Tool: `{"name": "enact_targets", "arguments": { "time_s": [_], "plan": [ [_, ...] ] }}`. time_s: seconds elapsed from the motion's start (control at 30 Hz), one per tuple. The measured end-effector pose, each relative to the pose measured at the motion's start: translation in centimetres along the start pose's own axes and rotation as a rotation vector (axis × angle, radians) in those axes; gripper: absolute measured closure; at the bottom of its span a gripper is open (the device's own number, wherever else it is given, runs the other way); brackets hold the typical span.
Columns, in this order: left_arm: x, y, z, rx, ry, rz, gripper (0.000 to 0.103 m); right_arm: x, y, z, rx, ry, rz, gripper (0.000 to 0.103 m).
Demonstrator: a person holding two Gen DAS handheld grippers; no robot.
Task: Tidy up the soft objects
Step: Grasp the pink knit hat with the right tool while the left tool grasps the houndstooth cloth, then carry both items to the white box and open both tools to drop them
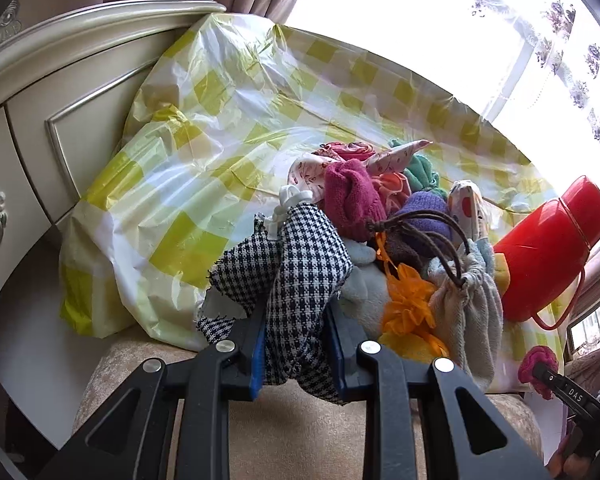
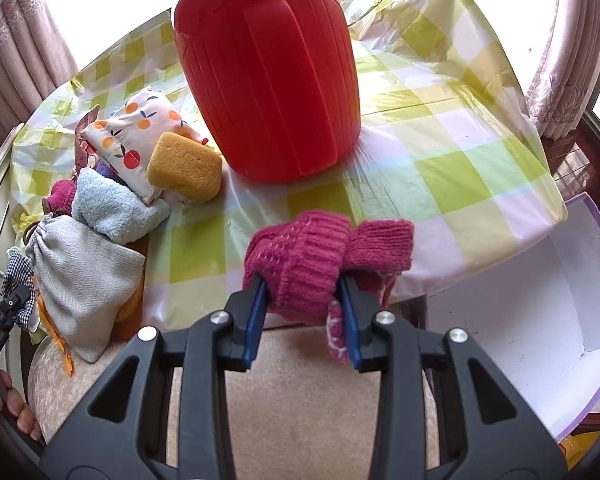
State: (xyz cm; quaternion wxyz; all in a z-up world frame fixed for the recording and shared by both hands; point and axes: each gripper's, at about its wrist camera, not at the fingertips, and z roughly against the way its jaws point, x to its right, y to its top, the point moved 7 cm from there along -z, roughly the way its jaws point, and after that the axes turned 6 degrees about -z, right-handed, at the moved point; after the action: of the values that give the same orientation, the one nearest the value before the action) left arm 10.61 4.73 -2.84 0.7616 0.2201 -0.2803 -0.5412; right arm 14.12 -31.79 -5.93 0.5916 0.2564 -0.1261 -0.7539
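My left gripper (image 1: 296,344) is shut on a black-and-white houndstooth cloth (image 1: 300,272) at the near edge of a pile of soft things: a magenta knit piece (image 1: 350,196), a purple cloth (image 1: 424,208), an orange ribbon (image 1: 408,304) and a grey drawstring pouch (image 1: 468,312). My right gripper (image 2: 304,308) is shut on a magenta knit item (image 2: 312,256) held over the table's near edge. The right wrist view also shows the pouch (image 2: 80,276), a light blue towel (image 2: 112,208), a yellow sponge (image 2: 184,172) and a fruit-print cloth (image 2: 140,124).
A large red thermos jug (image 2: 268,72) stands on the green-checked plastic tablecloth (image 2: 440,152); it also shows in the left wrist view (image 1: 548,248). A white open box (image 2: 520,320) sits low at the right. A cream cabinet (image 1: 40,120) is at the left. A beige cushion (image 2: 300,408) lies below.
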Motion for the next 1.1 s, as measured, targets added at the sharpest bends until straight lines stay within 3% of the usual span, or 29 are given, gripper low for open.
{"name": "enact_targets", "arguments": {
  "time_s": [0.23, 0.5, 0.77, 0.97, 1.07, 1.1],
  "plan": [
    [6.0, -0.6, 2.9, 0.063, -0.091, -0.109, 0.077, 2.6, 0.0, 2.0, 0.048, -0.037, -0.002, 0.066],
    [16.1, -3.2, 4.9, 0.056, -0.271, -0.266, 0.076, 8.0, -0.6, 3.8, 0.07, -0.109, -0.057, 0.065],
    [26.0, -7.0, 5.6, -0.035, -0.483, -0.379, 0.076, 13.8, -1.0, 5.7, 0.101, -0.197, -0.124, 0.065],
    [31.9, -10.2, 6.6, -0.117, -0.647, -0.43, 0.074, 17.0, -0.9, 7.3, 0.136, -0.254, -0.167, 0.059],
    [34.2, -11.7, 7.1, -0.173, -0.742, -0.452, 0.06, 18.4, -0.7, 8.2, 0.16, -0.289, -0.203, 0.047],
    [34.8, -12.1, 7.2, -0.192, -0.771, -0.46, 0.04, 18.8, -0.6, 8.6, 0.174, -0.303, -0.215, 0.036]
  ]
}}
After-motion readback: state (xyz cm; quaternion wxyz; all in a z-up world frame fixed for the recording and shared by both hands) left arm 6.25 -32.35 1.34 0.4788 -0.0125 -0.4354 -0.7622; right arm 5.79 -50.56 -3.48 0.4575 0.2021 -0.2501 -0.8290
